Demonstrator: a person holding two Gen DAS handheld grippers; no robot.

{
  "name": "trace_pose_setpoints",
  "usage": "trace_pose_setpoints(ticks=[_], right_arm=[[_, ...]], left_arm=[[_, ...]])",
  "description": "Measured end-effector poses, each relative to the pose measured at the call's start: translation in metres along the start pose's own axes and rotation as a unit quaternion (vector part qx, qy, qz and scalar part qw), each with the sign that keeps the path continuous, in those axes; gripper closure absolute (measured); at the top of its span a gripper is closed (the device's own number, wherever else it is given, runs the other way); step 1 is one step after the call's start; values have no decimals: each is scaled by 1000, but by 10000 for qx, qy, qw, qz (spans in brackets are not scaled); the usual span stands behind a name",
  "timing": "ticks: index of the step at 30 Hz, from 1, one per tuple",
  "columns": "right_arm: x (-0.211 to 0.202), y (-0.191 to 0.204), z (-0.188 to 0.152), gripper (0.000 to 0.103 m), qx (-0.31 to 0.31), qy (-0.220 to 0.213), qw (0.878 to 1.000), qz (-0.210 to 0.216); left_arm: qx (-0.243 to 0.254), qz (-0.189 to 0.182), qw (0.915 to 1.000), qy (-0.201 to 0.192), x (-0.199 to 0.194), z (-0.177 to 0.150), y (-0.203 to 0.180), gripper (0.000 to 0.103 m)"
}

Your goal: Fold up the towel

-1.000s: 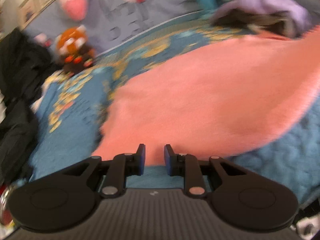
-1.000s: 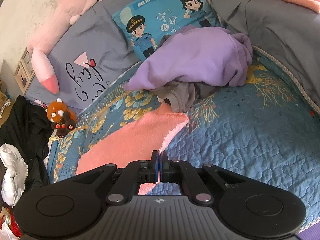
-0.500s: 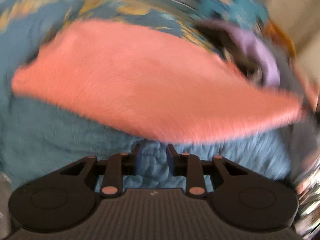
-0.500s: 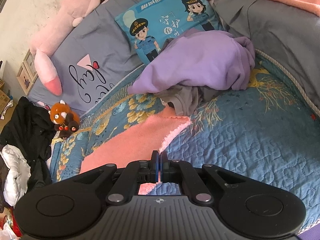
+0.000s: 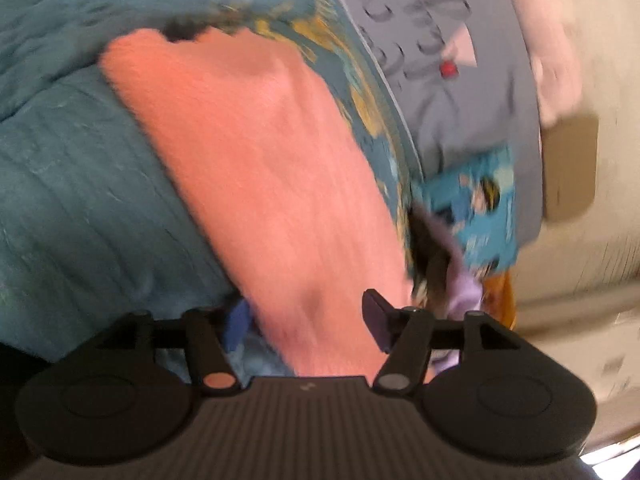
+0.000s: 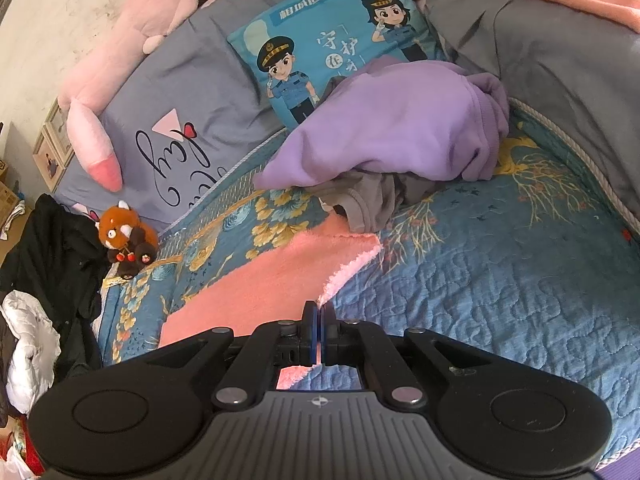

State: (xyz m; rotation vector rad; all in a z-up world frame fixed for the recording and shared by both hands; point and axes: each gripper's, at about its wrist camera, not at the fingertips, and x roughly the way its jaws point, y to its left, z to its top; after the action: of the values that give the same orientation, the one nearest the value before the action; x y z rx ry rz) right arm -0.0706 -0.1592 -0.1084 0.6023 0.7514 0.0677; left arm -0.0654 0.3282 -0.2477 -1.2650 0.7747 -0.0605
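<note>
A pink towel [image 6: 256, 284] lies spread on the blue quilted bedspread [image 6: 500, 280]. My right gripper [image 6: 319, 316] is shut on the towel's near right edge, and a strip of pink shows between its pads. In the blurred left wrist view the same pink towel [image 5: 260, 168] runs from upper left down to the gripper. My left gripper [image 5: 306, 320] stands wide open over the towel's near end, with the cloth lying between its two fingers. Nothing is pinched there.
A purple sweatshirt [image 6: 400, 124] over grey clothes lies just beyond the towel. Behind it are a blue cartoon cushion [image 6: 332, 40], a grey pillow [image 6: 180, 96] and a pink plush [image 6: 112, 76]. A small red-panda toy [image 6: 126, 240] and dark clothes [image 6: 52, 256] lie at the left.
My left gripper has swung round fast and opened wider, and the towel's end now lies between its fingers. My right gripper stays shut on the towel edge, nearly still.
</note>
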Motion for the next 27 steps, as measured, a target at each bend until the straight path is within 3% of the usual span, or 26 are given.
trace_pose_setpoints(ticks=[5,11,13,16,19,27], right_arm=[[0,0,0,101,26,-11,10000,-4],[1,-3,-1,101,133,-8,9999,-14],[1,-4,-1,101,168,-7,9999,-18],[2,-4,-2,101,158,14,9999,-18],[3,-3,-3,101,137,17,9999,-12],[-6,-2,-4,101,144,-67,9999,10]], left_arm=[[-380,4,9969,-694,6,25,11,39],[-1053,-205,9849,-1360,3,43,29,46],[-990,-309,9840,-1450,-11,46,34,54],[-765,-448,9814,-1701,-24,54,27,77],[-491,-313,9834,-1721,-34,68,21,95],[60,-60,9884,-1514,-44,77,-3,100]])
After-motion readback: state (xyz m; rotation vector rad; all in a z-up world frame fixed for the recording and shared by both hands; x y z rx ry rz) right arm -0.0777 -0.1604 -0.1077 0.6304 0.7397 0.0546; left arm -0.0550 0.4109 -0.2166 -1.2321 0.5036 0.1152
